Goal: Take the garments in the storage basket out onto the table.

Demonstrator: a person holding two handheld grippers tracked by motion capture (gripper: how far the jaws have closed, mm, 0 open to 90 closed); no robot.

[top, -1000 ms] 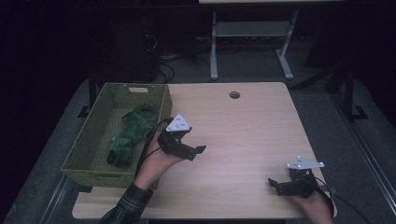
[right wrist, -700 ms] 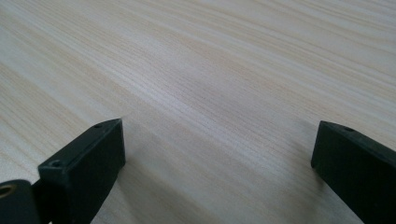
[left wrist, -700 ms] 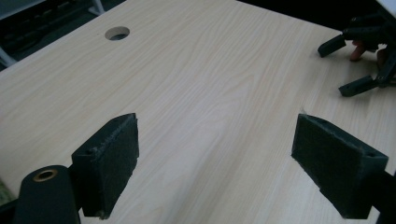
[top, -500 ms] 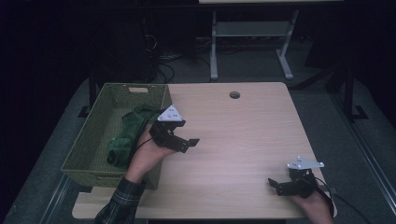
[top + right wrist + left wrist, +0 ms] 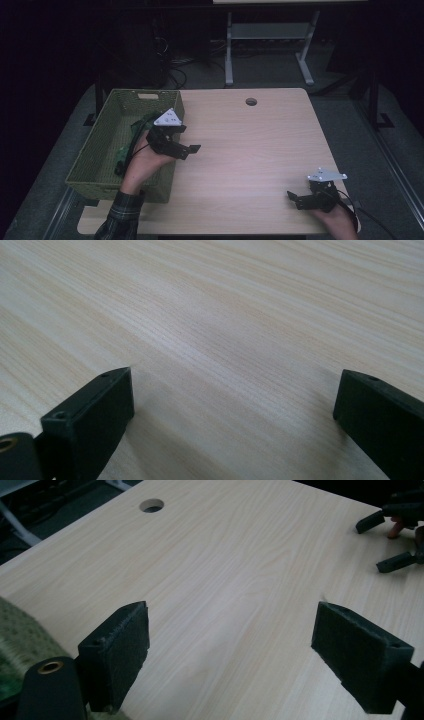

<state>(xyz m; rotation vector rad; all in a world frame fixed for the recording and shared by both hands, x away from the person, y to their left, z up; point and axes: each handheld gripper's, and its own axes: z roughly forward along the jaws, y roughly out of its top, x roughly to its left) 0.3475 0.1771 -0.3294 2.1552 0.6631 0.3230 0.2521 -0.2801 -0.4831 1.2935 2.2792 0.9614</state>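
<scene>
A green woven basket [image 5: 120,189] stands on the left part of the wooden table [image 5: 250,150], with crumpled green cloth [image 5: 122,153] lying inside it. Over the basket's right rim a hand holds my left gripper [image 5: 186,140], open and empty, its jaws pointing right across the table. In the left gripper view the wide-apart jaws of the left gripper [image 5: 245,650] frame bare wood, with the basket's edge [image 5: 20,630] at lower left. My right gripper [image 5: 295,199] rests low at the table's front right, open and empty, with only wood between its jaws [image 5: 235,410].
A round cable hole [image 5: 251,101] sits near the table's far edge. The left gripper view also catches the right gripper [image 5: 385,542] far off at the upper right. A metal stand [image 5: 270,45] and cables lie on the dark floor beyond the table.
My left gripper has moved left and slightly away, from over the table to the basket's right rim, staying open. The right gripper has not moved.
</scene>
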